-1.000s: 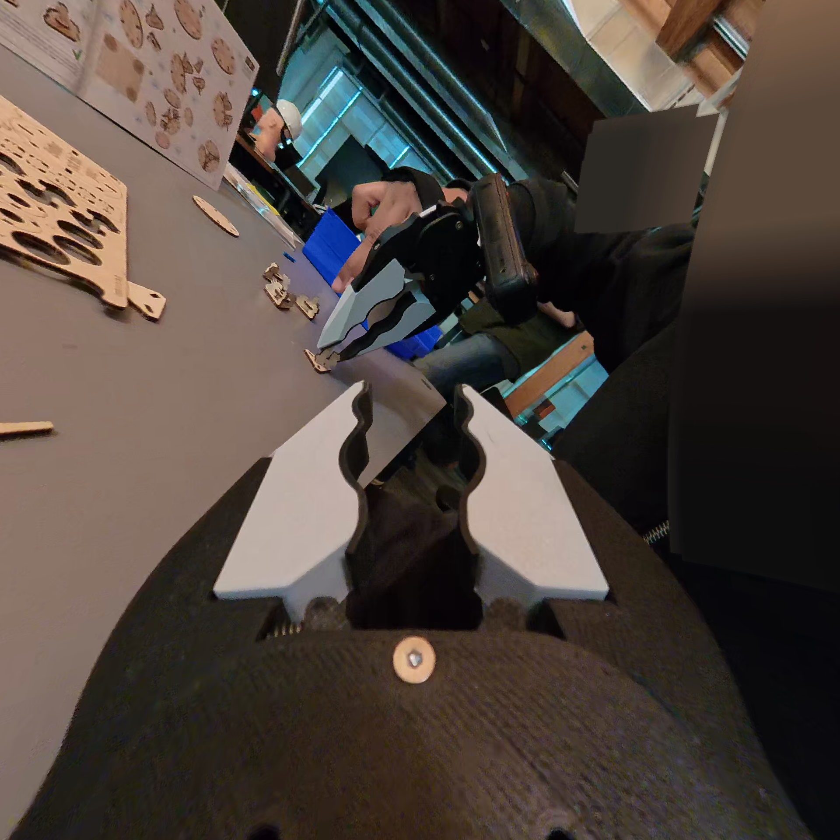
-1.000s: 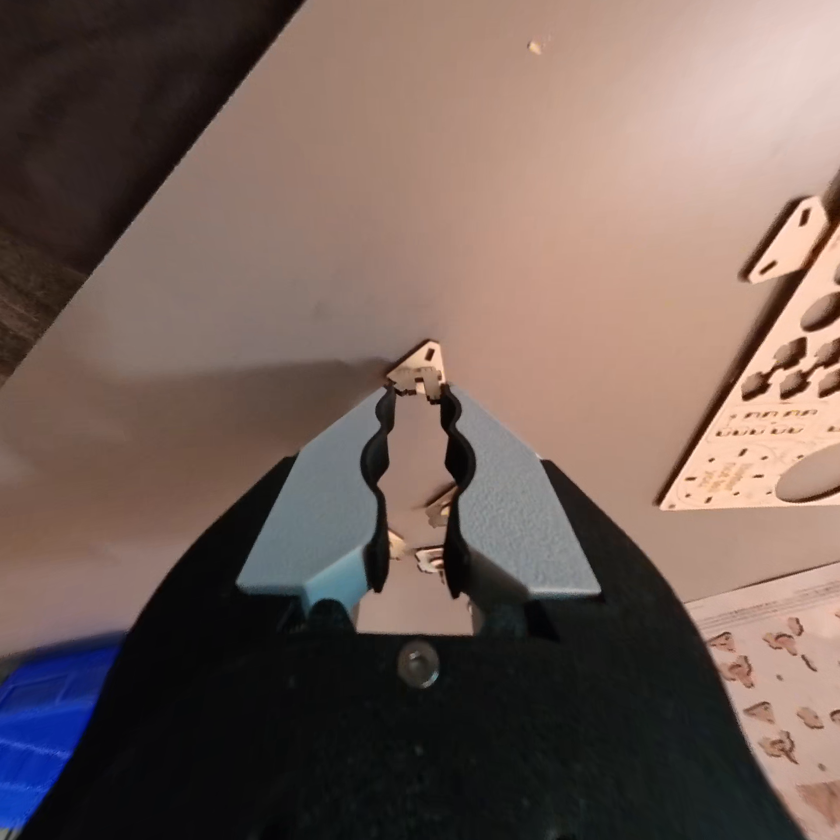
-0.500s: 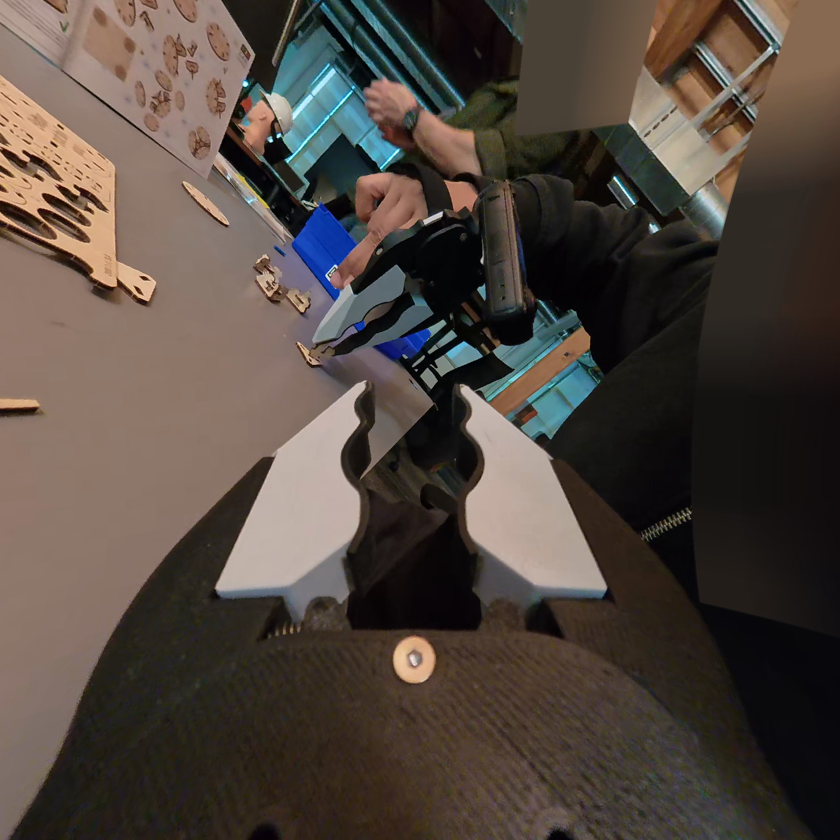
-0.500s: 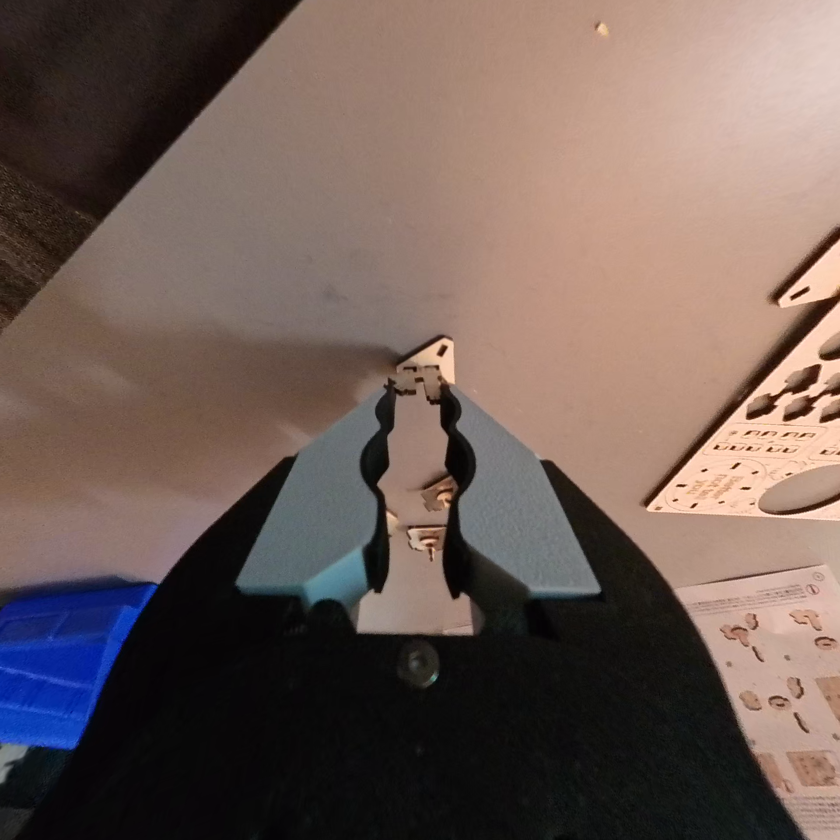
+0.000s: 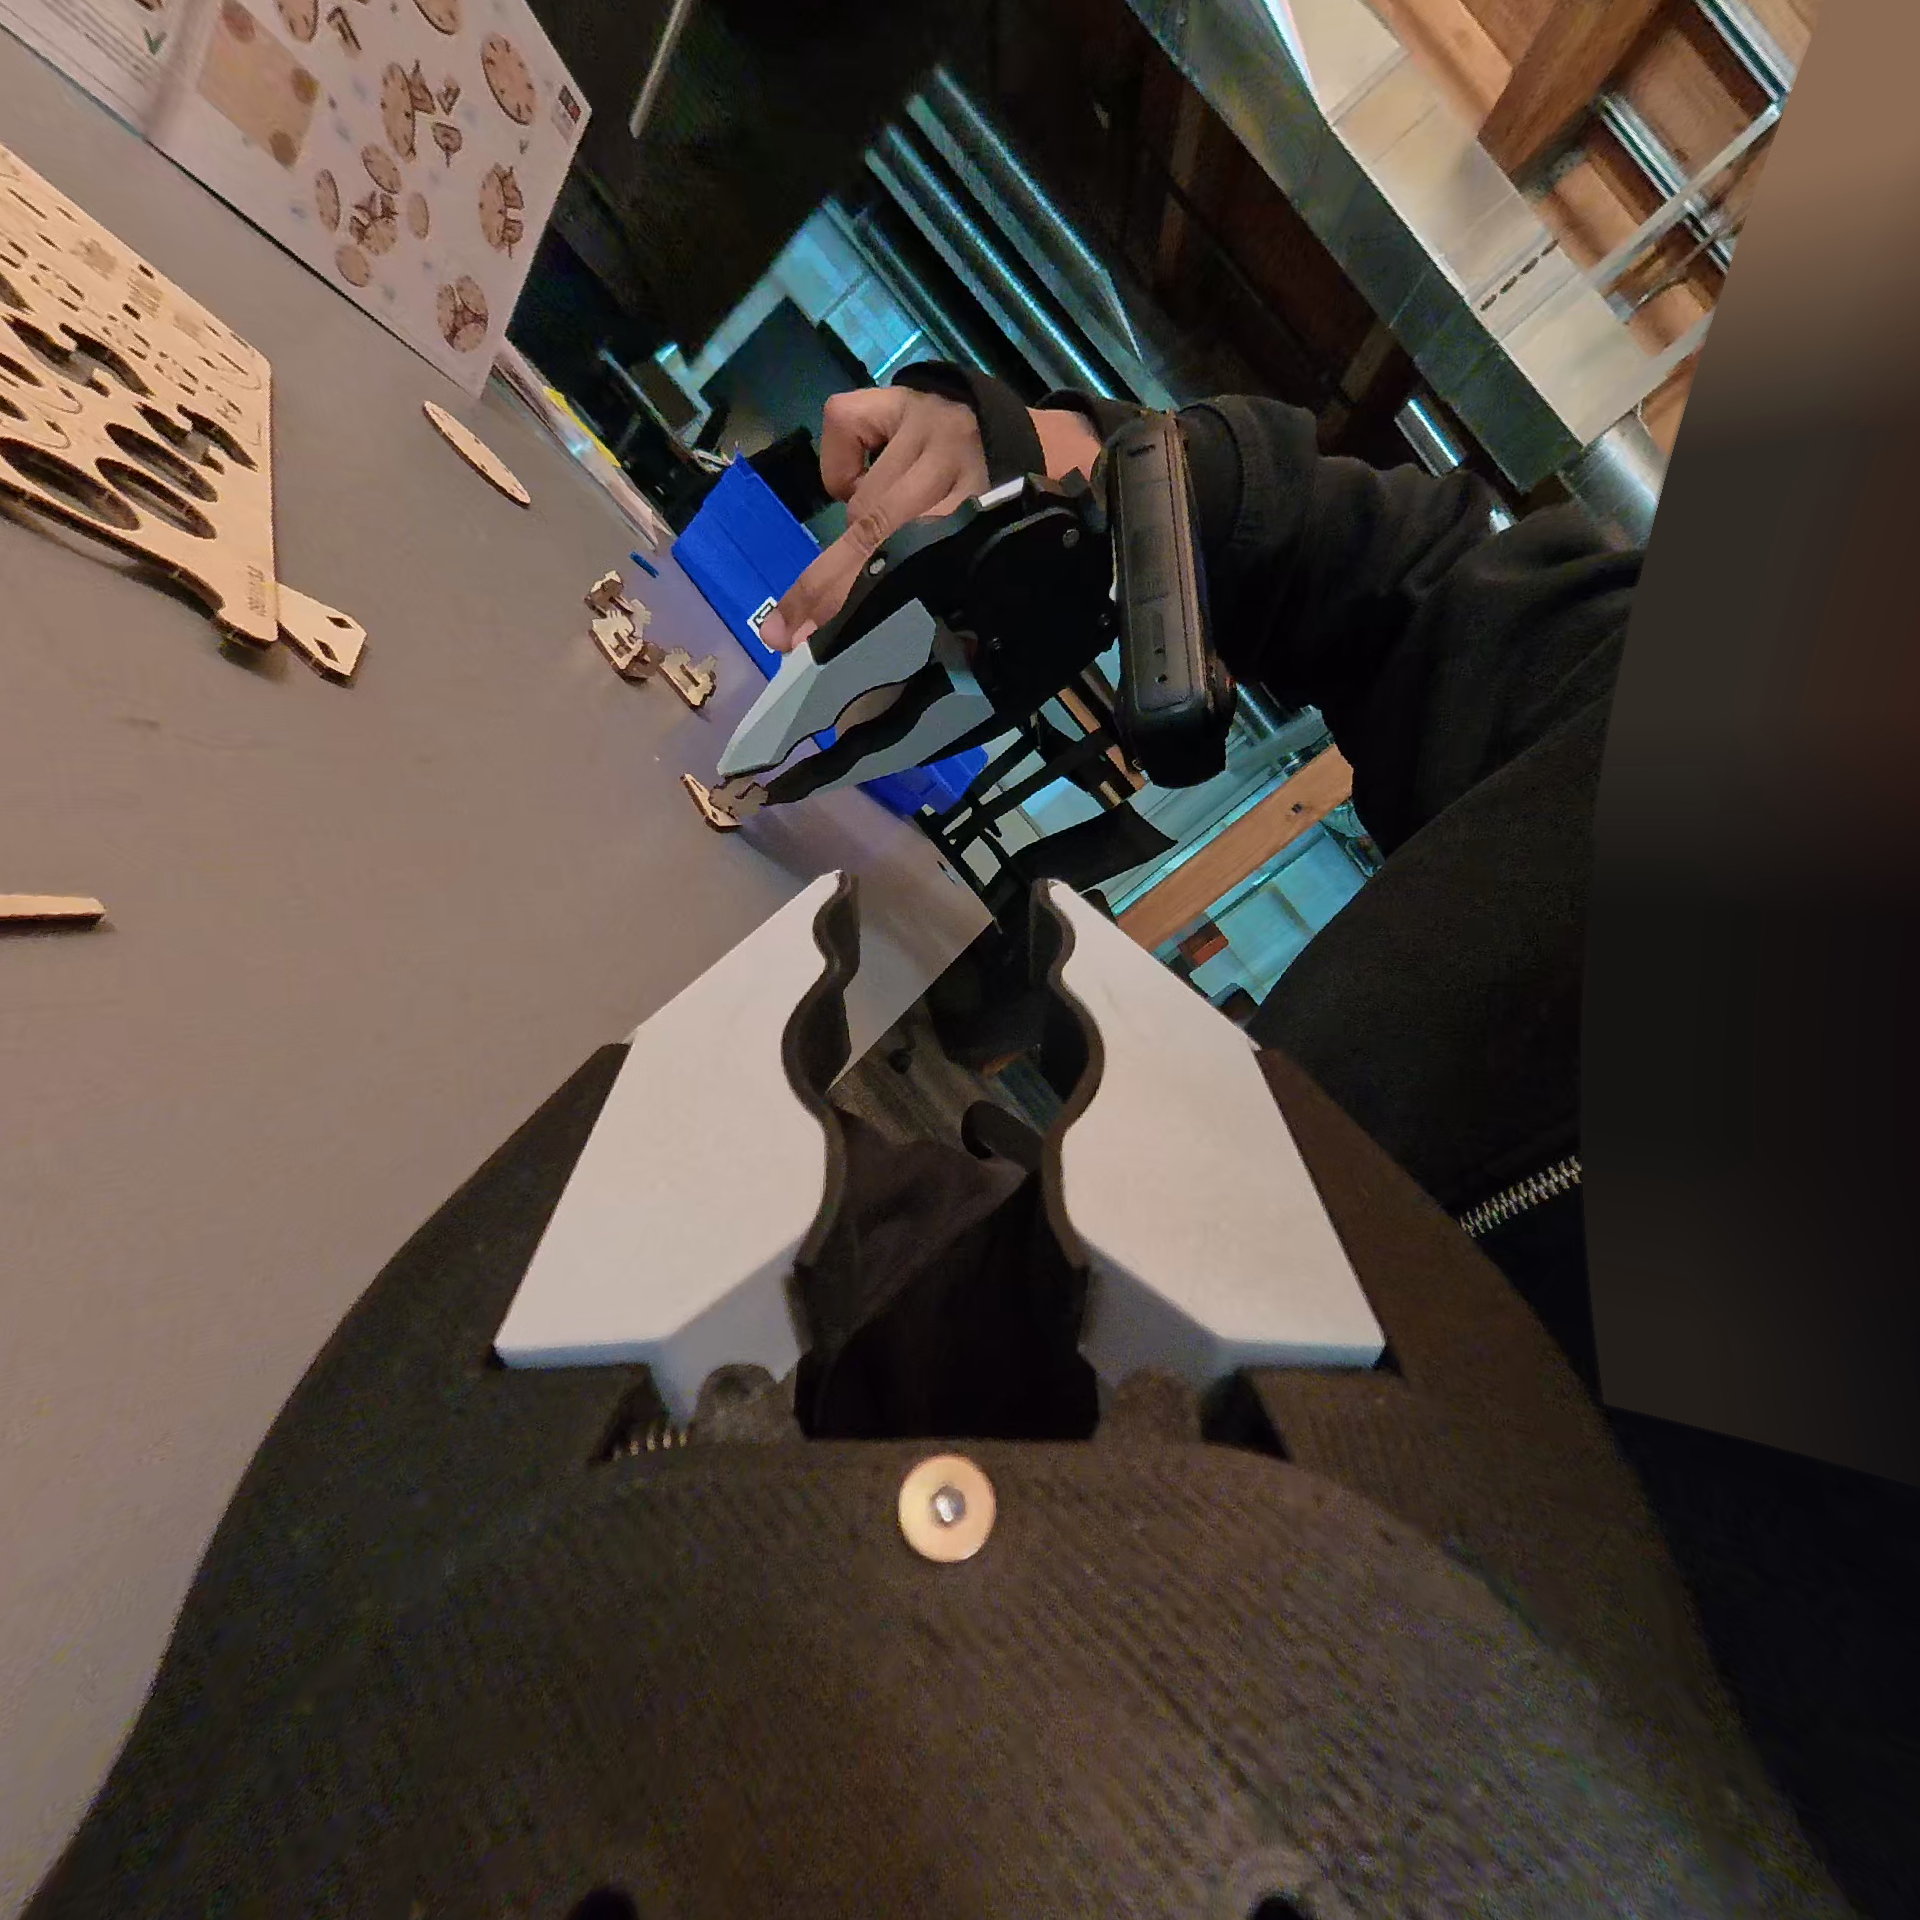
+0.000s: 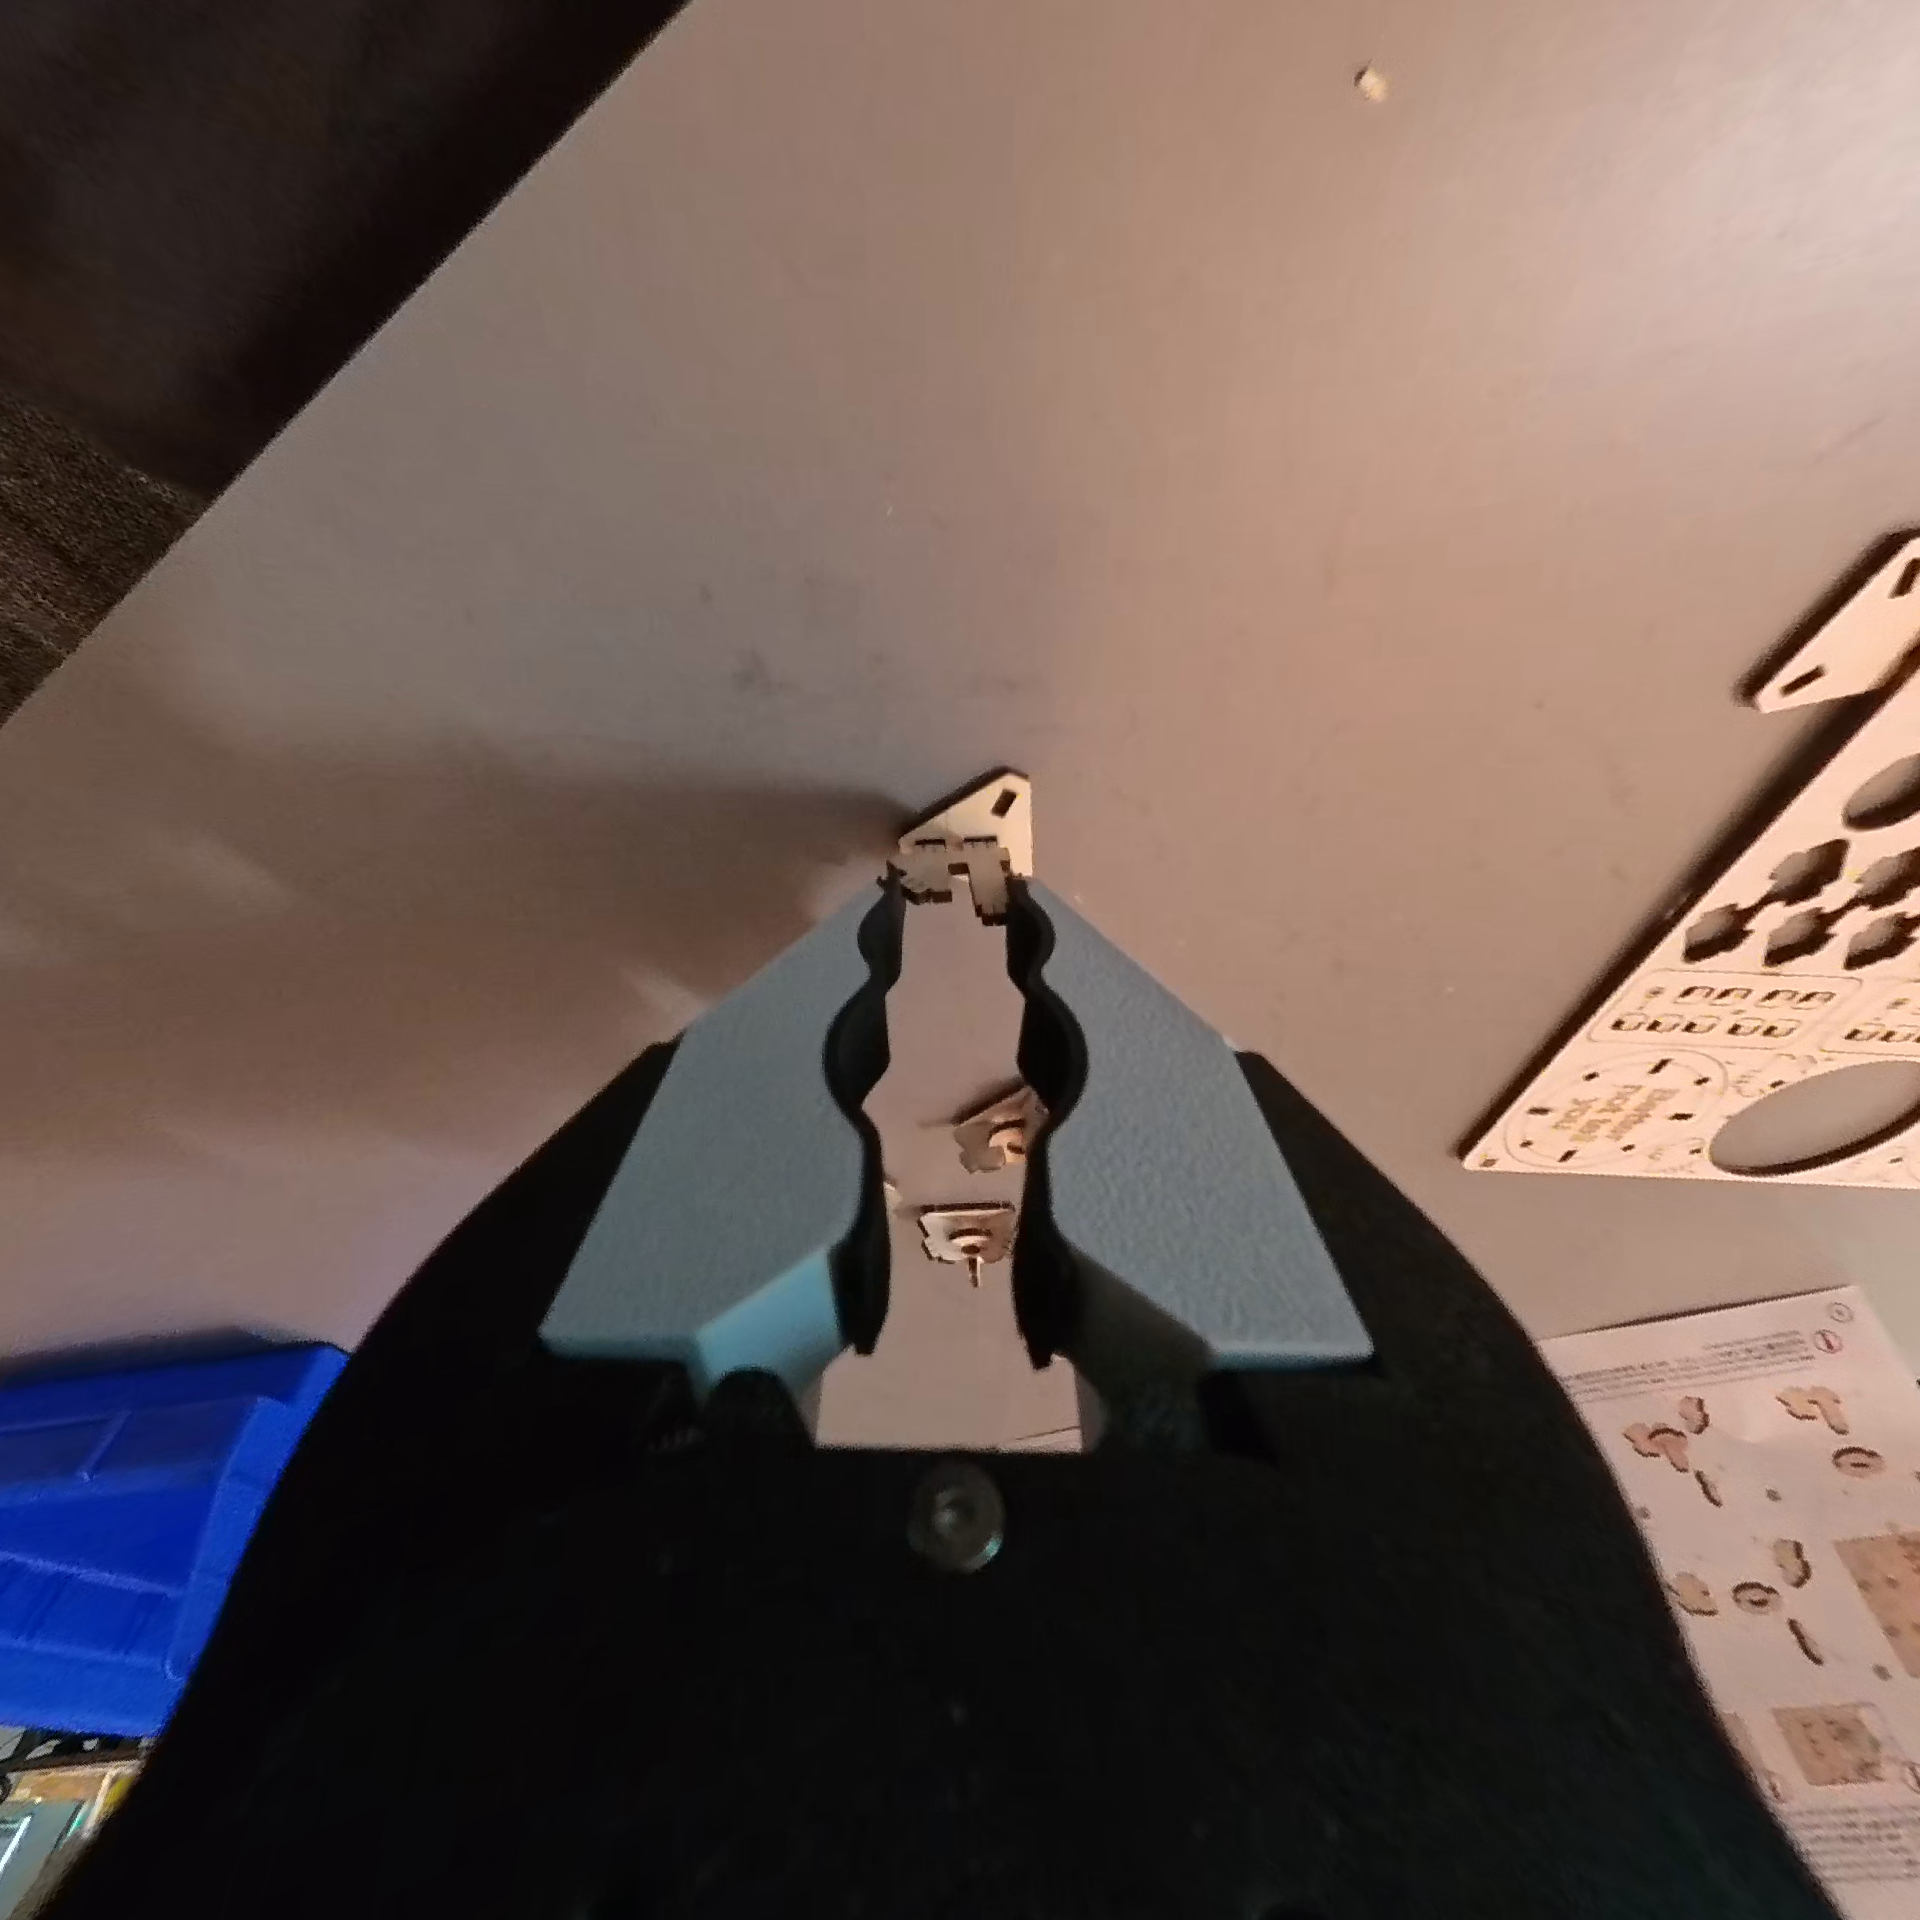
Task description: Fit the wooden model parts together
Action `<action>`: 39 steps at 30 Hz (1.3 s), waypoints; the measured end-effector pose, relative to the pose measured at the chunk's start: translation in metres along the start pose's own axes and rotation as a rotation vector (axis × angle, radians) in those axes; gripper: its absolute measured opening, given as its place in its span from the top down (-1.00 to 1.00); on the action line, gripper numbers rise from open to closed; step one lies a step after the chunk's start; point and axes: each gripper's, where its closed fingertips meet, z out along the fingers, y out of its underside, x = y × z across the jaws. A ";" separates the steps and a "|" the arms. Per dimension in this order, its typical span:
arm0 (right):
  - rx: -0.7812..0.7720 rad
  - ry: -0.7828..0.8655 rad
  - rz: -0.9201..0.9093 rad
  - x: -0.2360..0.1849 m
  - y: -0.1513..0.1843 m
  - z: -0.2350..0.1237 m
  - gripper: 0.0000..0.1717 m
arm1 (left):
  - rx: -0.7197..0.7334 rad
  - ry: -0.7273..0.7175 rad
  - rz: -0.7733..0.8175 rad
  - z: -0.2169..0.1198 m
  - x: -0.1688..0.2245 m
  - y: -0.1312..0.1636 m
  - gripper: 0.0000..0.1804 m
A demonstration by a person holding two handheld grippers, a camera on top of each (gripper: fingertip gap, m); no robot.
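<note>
My right gripper [image 6: 953, 902] is shut on a small notched wooden piece [image 6: 951, 871] at its fingertips. It holds the piece down against a small triangular wooden plate [image 6: 992, 821] that lies on the grey table [image 6: 1143, 416]. The left wrist view shows the same: the right gripper [image 5: 750, 795], in a person's hand, tilts down with the piece [image 5: 740, 798] touching the plate [image 5: 707, 808]. My left gripper [image 5: 945, 899] is open and empty. It hovers at the table's near edge, a short way in front of the right gripper.
A cut-out wooden sheet [image 5: 114, 447], a second triangular plate [image 5: 322, 636], a round disc [image 5: 476, 454], a thin stick [image 5: 47, 910] and loose small pieces [image 5: 634, 644] lie on the table. A printed sheet [image 5: 343, 156] and a blue bin [image 5: 743, 545] stand behind. The left gripper's tips are roughly 20 cm from the right gripper's.
The right gripper has kept its hold on the small piece at the triangular plate, shifting only slightly. The left gripper has barely moved. A second person's arm seen half a second ago is gone.
</note>
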 end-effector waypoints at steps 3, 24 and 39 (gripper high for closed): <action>0.003 -0.001 -0.004 0.002 -0.001 0.000 0.79 | 0.000 -0.001 0.000 0.000 0.000 0.000 0.66; -0.018 -0.006 -0.043 0.001 -0.001 0.000 0.79 | 0.005 -0.001 -0.015 -0.003 -0.002 -0.001 0.66; 0.020 -0.010 0.019 0.001 0.000 0.001 0.79 | 0.005 0.004 -0.017 -0.003 -0.001 -0.001 0.66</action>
